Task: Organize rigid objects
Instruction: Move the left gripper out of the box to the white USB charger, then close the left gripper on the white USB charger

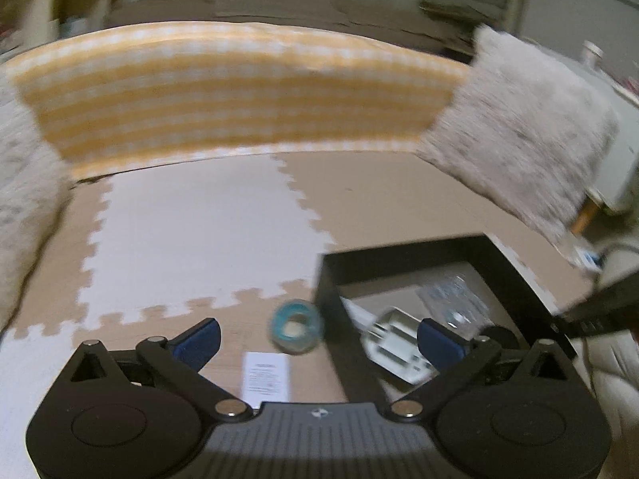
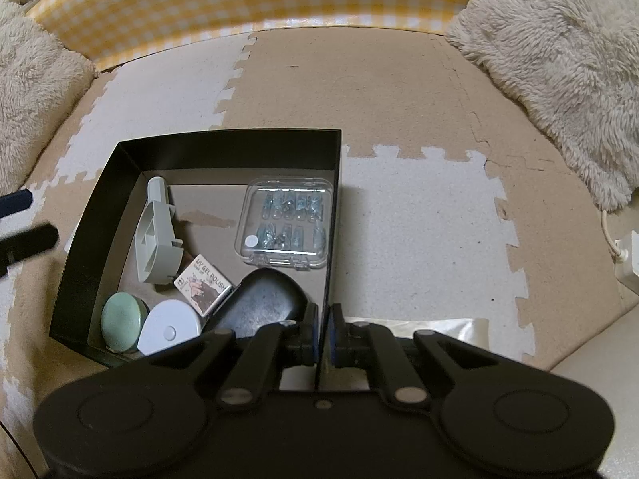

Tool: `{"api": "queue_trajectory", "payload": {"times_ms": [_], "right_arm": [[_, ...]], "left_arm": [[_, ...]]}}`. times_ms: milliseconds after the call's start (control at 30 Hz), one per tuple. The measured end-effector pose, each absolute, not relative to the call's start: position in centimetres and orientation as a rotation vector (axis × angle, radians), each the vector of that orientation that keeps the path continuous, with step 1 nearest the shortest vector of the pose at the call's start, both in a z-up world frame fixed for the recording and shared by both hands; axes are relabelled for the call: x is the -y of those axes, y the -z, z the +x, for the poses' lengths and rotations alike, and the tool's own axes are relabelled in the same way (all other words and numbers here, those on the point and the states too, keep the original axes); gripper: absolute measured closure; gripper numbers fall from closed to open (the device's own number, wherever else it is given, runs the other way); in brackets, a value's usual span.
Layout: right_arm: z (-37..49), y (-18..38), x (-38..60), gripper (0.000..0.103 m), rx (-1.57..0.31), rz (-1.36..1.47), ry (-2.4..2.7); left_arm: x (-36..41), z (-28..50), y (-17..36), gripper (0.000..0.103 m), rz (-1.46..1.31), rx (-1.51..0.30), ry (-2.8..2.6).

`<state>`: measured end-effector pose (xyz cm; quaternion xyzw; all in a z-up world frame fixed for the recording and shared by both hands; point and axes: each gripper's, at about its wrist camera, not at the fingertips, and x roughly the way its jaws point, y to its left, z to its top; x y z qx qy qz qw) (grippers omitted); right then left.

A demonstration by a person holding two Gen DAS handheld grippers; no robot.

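A black open box (image 2: pixel 120 183) stands on the foam floor mat. In it lie a clear case of press-on nails (image 2: pixel 285 221), a grey plastic holder (image 2: pixel 153 235), a UV gel polish carton (image 2: pixel 203 289), a green round tin (image 2: pixel 122 321), a white round lamp (image 2: pixel 169 329) and a dark oval object (image 2: pixel 263 305). My right gripper (image 2: pixel 323 339) is shut on the box's right wall. My left gripper (image 1: pixel 319 337) is open and empty; a blurred teal tape roll (image 1: pixel 296 326) lies just left of the box (image 1: pixel 399 257), ahead between its fingers.
A yellow checked cushion (image 1: pixel 239 92) lines the back. Fluffy cream pillows (image 2: pixel 559 60) lie left and right. A white paper slip (image 1: pixel 265 375) lies below the tape roll. A white charger with cable (image 2: pixel 625 255) sits at the right edge.
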<state>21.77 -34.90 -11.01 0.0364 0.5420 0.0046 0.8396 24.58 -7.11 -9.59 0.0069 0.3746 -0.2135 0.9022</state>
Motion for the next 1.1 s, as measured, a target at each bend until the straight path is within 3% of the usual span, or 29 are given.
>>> {"api": "queue_trajectory", "payload": {"times_ms": [267,600,900,967,1100], "right_arm": [[21.8,11.0,34.9,0.098,-1.146,0.078,-0.009],[21.8,11.0,34.9,0.098,-1.146,0.078,-0.009],[21.8,11.0,34.9,0.098,-1.146,0.078,-0.009],[21.8,11.0,34.8,0.098,-1.146,0.077,-0.009],[21.8,11.0,34.9,0.098,-1.146,0.077,-0.009]], "left_arm": [[4.2,25.8,10.7,0.0,-0.09,-0.792,0.274],[3.3,26.1,13.4,0.0,-0.005,-0.869,0.247],[5.0,25.5,14.9,0.041,0.053,-0.884,0.409],[5.3,25.5,15.1,0.059,0.058,-0.888,0.43],[5.7,25.5,15.6,0.065,0.083,-0.897,0.434]]}}
